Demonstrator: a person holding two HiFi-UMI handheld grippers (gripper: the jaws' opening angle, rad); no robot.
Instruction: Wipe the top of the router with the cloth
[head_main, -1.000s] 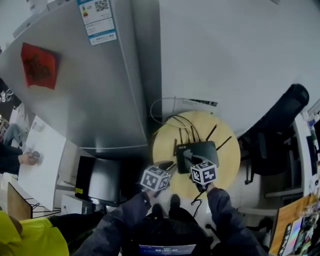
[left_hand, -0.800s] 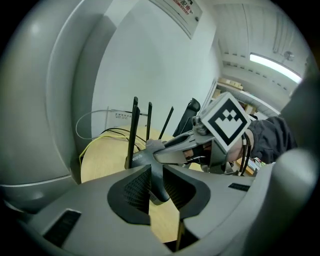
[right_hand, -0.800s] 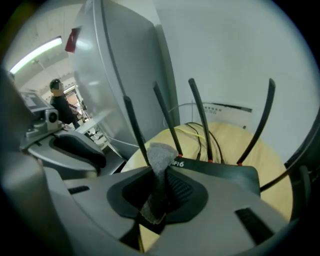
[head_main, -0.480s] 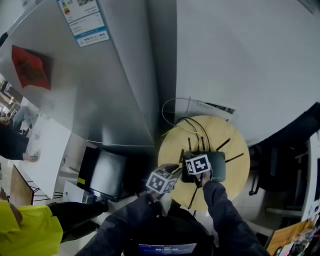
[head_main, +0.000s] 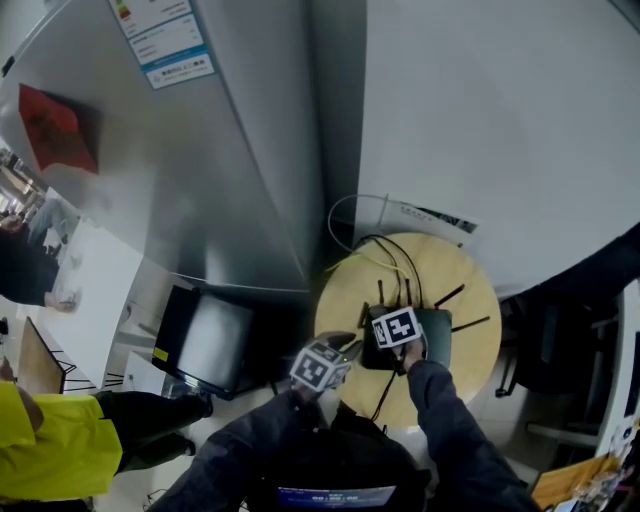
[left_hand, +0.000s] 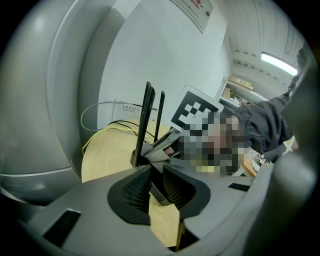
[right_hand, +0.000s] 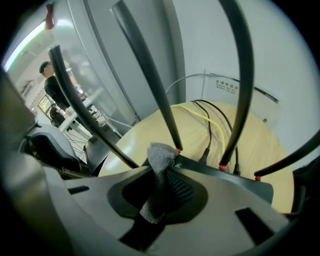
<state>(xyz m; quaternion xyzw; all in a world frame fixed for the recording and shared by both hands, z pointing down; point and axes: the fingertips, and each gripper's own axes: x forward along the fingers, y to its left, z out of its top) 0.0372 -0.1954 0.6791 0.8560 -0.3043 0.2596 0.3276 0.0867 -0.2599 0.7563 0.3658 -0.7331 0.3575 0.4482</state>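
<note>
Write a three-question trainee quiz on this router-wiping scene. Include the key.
1. True or false: the right gripper grips a small grey cloth.
2. What does the flat black plastic router with stick antennas stand on? A) a grey metal shelf B) a round pale wooden table C) a black chair
3. Which gripper's jaws clamp the router's corner?
Key: 1 true; 2 B; 3 the left gripper.
</note>
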